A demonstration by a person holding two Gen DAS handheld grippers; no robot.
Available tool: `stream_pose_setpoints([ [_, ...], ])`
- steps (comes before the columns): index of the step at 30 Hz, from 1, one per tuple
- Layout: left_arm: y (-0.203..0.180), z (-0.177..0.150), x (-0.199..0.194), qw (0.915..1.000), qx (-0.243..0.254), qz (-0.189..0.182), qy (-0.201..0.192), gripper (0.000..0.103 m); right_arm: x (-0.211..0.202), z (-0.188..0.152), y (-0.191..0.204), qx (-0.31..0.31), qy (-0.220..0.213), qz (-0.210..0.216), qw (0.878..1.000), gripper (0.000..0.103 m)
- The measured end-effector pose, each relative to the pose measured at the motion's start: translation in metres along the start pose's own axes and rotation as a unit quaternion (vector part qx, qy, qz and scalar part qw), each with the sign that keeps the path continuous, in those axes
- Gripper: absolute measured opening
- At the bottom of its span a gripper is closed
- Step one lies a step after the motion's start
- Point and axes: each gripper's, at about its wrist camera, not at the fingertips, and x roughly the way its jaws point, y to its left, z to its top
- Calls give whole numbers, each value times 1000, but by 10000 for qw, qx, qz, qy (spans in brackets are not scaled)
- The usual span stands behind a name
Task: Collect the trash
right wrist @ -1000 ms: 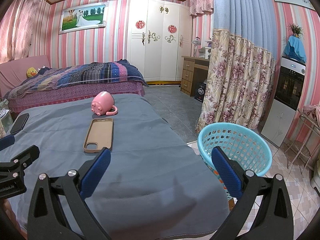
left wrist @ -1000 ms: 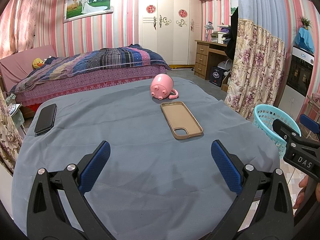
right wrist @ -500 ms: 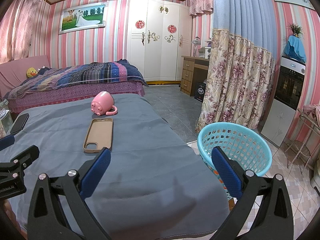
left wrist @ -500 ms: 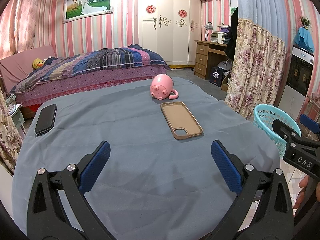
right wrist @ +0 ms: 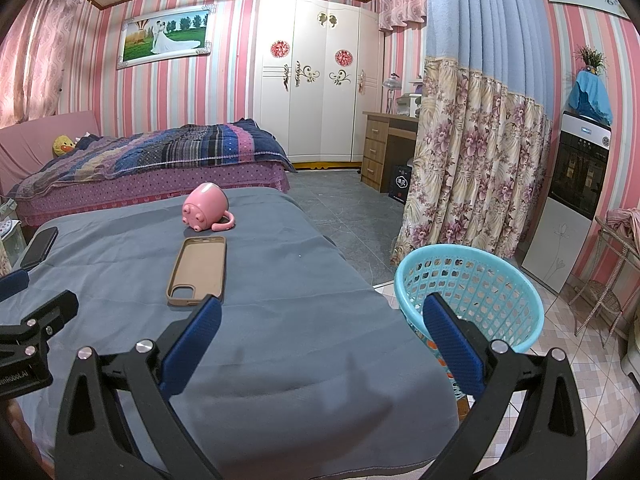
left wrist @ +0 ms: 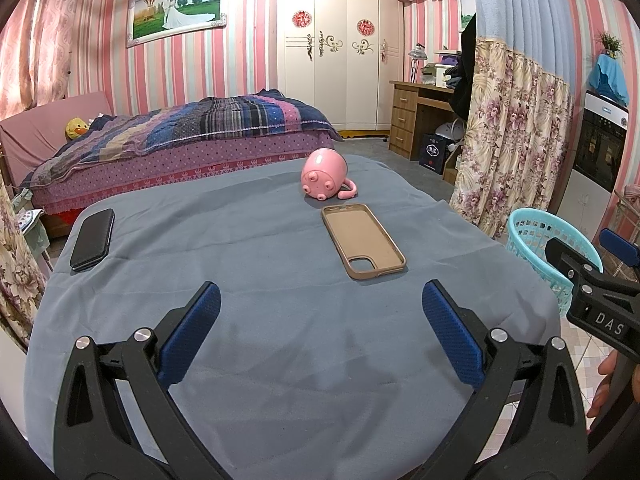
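Note:
A blue-grey cloth covers the table (left wrist: pixel 280 340) (right wrist: pixel 304 280). A tan phone case (left wrist: pixel 363 246) (right wrist: pixel 198 271) lies on it face up, with a pink pig-shaped mug (left wrist: pixel 325 174) (right wrist: pixel 205 207) on its side just beyond. A black phone (left wrist: pixel 93 238) (right wrist: pixel 39 246) rests near the far left edge. A turquoise plastic basket (right wrist: pixel 468 292) (left wrist: pixel 540 248) stands on the floor off the table's right edge. My left gripper (left wrist: pixel 321 316) is open over the near part of the cloth, nothing between its fingers. My right gripper (right wrist: pixel 322 326) is open at the table's right front corner, empty.
A bed (left wrist: pixel 180 148) with a striped quilt lies beyond the table. A white wardrobe (left wrist: pixel 340 44), a wooden desk (left wrist: pixel 416 116) and a floral curtain (right wrist: pixel 472 160) stand at the back right. Tiled floor (right wrist: pixel 592 380) spreads around the basket, with a black oven unit (right wrist: pixel 576 176) by the wall.

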Motion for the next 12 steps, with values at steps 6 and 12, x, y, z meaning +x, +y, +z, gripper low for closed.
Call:
stream_pose_setpoints([
  [6,0,0,-1,10000,-12,-37,-3,98,0,0,0,3,3,-2,10000,99],
  [12,0,1,-1,10000,-30,-62,0,98,0,0,-1,6,6,4,10000,99],
])
